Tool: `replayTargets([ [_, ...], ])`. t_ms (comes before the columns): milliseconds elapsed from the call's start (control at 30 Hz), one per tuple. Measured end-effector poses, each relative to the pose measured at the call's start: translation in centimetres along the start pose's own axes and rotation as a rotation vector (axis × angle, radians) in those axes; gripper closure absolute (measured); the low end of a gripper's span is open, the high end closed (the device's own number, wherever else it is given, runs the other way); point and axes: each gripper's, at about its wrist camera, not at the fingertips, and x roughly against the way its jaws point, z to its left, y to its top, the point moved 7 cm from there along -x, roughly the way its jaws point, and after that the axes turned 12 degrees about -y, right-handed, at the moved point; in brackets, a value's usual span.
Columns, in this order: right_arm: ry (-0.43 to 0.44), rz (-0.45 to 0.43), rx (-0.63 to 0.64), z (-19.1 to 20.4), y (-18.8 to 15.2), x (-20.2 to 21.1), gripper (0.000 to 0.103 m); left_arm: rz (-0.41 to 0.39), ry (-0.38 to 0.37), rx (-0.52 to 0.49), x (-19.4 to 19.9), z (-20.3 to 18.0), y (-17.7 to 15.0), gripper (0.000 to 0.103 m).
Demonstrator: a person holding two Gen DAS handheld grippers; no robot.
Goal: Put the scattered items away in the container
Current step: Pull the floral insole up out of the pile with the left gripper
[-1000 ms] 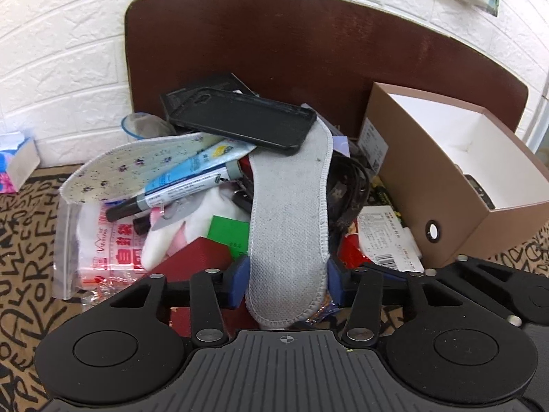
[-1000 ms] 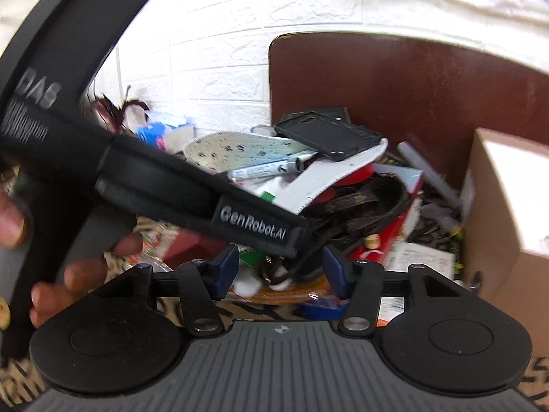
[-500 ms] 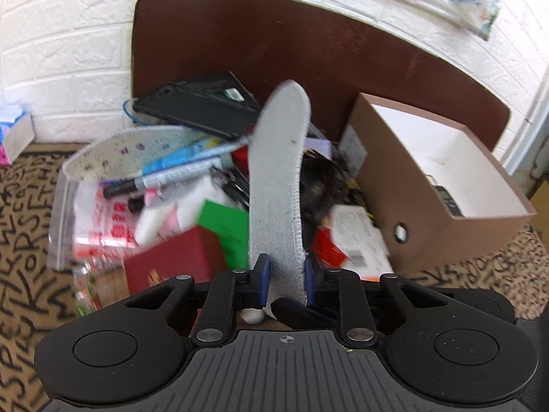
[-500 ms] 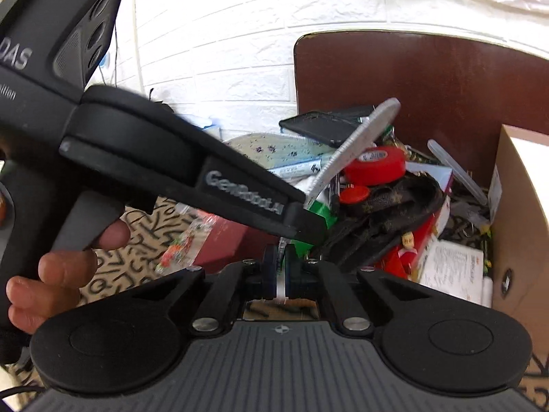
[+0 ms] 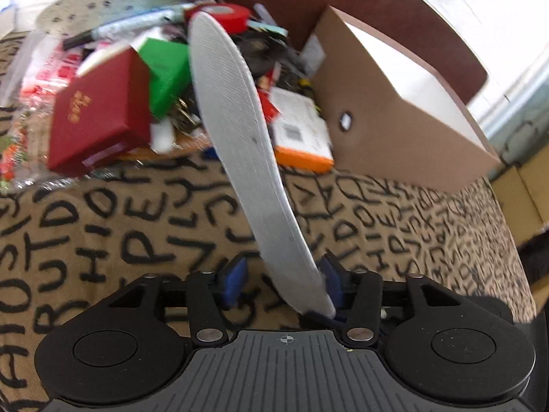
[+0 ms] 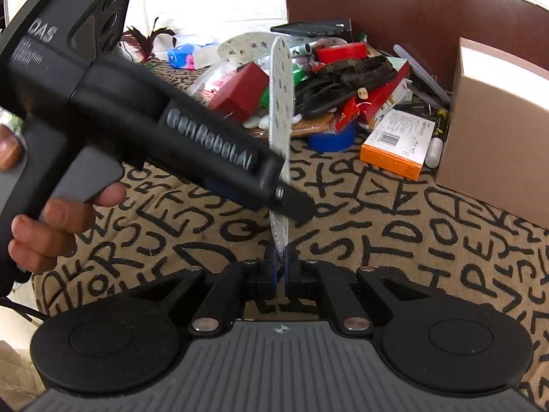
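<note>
Handover under way: my right gripper [image 6: 280,267] pinches the grey insole [image 6: 280,103] by its end while my left gripper [image 5: 281,283] is opening around it. Clutter pile [image 6: 343,79] remains beside the cardboard box [image 6: 497,130].

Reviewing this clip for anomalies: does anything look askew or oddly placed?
Yes: the grey insole stands on edge above the tablecloth, pinched by the right gripper, while the left gripper is opening around it.
</note>
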Motion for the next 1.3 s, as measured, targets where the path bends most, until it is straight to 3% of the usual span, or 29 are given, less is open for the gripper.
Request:
replayTargets([
  [133,-0.028,-0.019,0.019,0.7,0.5,-0.8,0.093,-0.063,0.129,-0.054,0.9,0.7,1.8,0.031],
  [233,-0.029,-0.031,-0.004,0.8,1.0,-0.8,0.090,-0.080,0.150,-0.061,1.1,1.2,2.8,0.029],
  [267,-0.038,-0.039,-0.009,0.7,1.3,-1.0,0.086,-0.080,0.158,-0.056,1.0,1.5,3.1,0.032],
  [333,-0.057,-0.058,-0.011,0.7,1.7,-1.3,0.064,-0.068,0.156,-0.045,0.6,1.9,3.4,0.044],
  [367,-0.062,-0.062,-0.009,0.7,1.9,-1.3,0.061,-0.056,0.145,-0.039,0.3,2.0,3.6,0.059],
  [467,-0.061,-0.082,-0.008,0.8,2.4,-1.4,0.061,-0.039,0.144,-0.045,-0.5,2.0,3.8,0.069],
  [533,-0.046,-0.084,-0.001,0.9,2.7,-1.6,0.059,-0.038,0.149,-0.054,-0.5,2.0,3.7,0.069],
  [567,-0.035,-0.084,-0.004,0.9,2.8,-1.6,0.055,-0.039,0.155,-0.055,-0.4,2.1,3.7,0.062],
  [600,-0.017,-0.081,-0.001,1.0,2.9,-1.6,0.039,-0.045,0.162,-0.053,-0.2,2.4,3.7,0.061],
  [633,0.003,-0.076,0.014,1.1,2.9,-1.7,0.030,-0.054,0.166,-0.047,0.0,2.7,3.7,0.059],
  [833,0.080,-0.074,0.039,2.5,4.0,-3.3,0.028,-0.054,0.138,-0.026,0.7,3.9,3.9,0.056],
  [867,0.094,-0.072,0.024,2.5,4.3,-3.7,0.028,-0.053,0.137,-0.031,0.7,3.9,3.9,0.062],
  [900,0.102,-0.074,0.009,2.6,4.6,-4.1,0.027,-0.051,0.137,-0.036,0.8,4.0,3.8,0.078],
  [967,0.106,-0.073,-0.008,2.5,5.1,-4.9,0.027,-0.046,0.127,-0.049,0.9,4.0,3.8,0.083],
  [1033,0.125,-0.066,-0.031,2.4,5.4,-5.6,0.027,-0.044,0.132,-0.058,0.9,4.1,3.9,0.083],
  [1100,0.151,-0.046,-0.052,2.2,5.4,-6.4,0.027,-0.043,0.129,-0.068,0.9,4.1,4.0,0.063],
  [1133,0.157,-0.036,-0.058,2.1,5.3,-6.8,0.027,-0.044,0.132,-0.071,0.8,4.1,4.0,0.063],
  [1167,0.147,-0.032,-0.060,2.0,5.3,-7.1,0.027,-0.043,0.132,-0.074,0.7,4.1,4.1,0.066],
  [1200,0.138,-0.027,-0.053,2.0,5.1,-7.3,0.031,-0.042,0.130,-0.075,0.6,4.2,4.1,0.083],
  [1233,0.130,-0.022,-0.043,2.1,5.0,-7.3,0.044,-0.039,0.127,-0.069,0.6,4.3,4.1,0.086],
  [1300,0.129,-0.028,-0.037,2.3,4.8,-7.0,0.046,-0.036,0.114,-0.058,0.6,4.4,4.1,0.092],
])
